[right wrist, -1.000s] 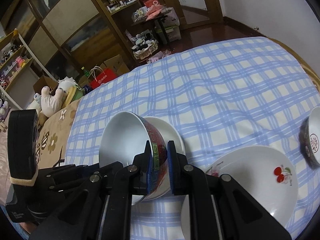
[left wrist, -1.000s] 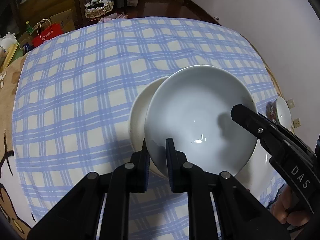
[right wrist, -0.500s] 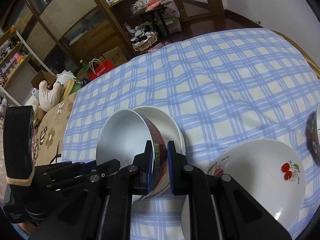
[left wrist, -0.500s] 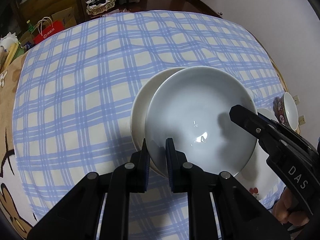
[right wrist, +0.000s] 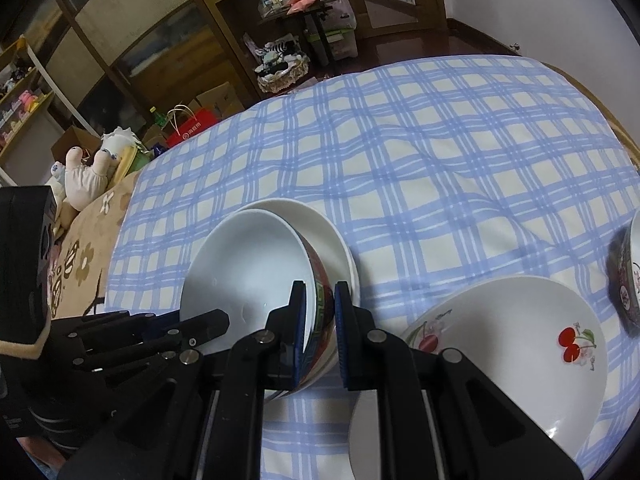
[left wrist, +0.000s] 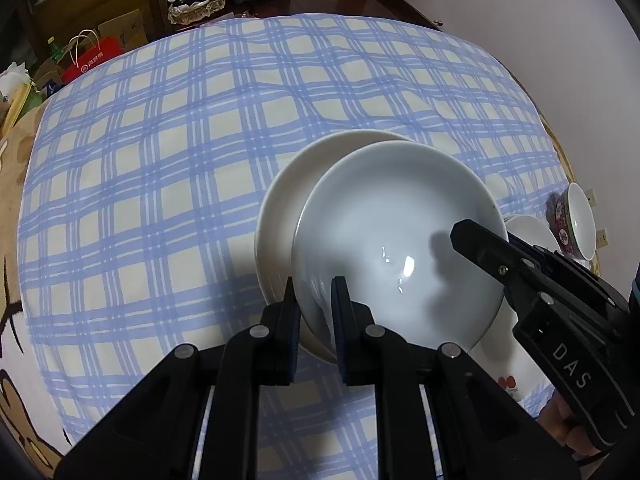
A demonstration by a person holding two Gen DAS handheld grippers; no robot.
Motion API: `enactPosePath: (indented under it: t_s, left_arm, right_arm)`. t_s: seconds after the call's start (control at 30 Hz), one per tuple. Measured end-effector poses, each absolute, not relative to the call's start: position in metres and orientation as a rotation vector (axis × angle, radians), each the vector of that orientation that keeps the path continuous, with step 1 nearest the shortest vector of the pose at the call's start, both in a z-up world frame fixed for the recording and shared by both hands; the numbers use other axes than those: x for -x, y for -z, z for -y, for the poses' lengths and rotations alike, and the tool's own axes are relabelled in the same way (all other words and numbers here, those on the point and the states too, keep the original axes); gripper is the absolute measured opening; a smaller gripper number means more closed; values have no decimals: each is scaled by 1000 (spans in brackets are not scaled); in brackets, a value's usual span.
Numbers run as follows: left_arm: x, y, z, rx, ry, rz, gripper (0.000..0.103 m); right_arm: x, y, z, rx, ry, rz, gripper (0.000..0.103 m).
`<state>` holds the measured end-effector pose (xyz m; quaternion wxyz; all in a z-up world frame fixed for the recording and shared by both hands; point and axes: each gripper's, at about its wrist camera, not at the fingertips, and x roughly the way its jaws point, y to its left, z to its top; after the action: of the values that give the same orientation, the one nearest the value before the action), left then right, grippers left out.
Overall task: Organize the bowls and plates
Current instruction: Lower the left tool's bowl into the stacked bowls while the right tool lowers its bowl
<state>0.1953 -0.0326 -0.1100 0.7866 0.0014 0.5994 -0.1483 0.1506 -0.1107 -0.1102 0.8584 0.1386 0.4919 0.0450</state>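
A bowl point(left wrist: 396, 248), white inside and red-patterned outside point(right wrist: 320, 304), hangs tilted over a plain white plate point(left wrist: 288, 200) on the checked tablecloth. My left gripper point(left wrist: 314, 292) is shut on the bowl's near rim. My right gripper point(right wrist: 320, 300) is shut on its opposite rim and enters the left wrist view from the right point(left wrist: 472, 236). In the right wrist view the left gripper point(right wrist: 208, 322) reaches in from the lower left, and the white plate point(right wrist: 324, 232) shows behind the bowl. Whether the bowl touches the plate I cannot tell.
A white plate with cherry prints point(right wrist: 520, 344) lies right of the bowl. A second red-patterned bowl point(right wrist: 630, 276) stands at the table's right edge point(left wrist: 576, 232). Blue-and-white cloth point(left wrist: 160, 160) covers the round table. Shelves, bags and soft toys stand beyond its far edge.
Both grippers keep their hold on the bowl. The bowl has shifted slightly over the white plate, and more of the plate's far rim and of the cherry plate shows now.
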Motion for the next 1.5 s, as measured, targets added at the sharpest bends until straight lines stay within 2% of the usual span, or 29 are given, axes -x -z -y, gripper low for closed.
enactPosePath:
  t_s: [1.5]
  left_arm:
    - [-196, 111, 35, -88, 346, -1274, 15]
  right_arm:
    - [-153, 115, 111, -271, -81, -1056, 15]
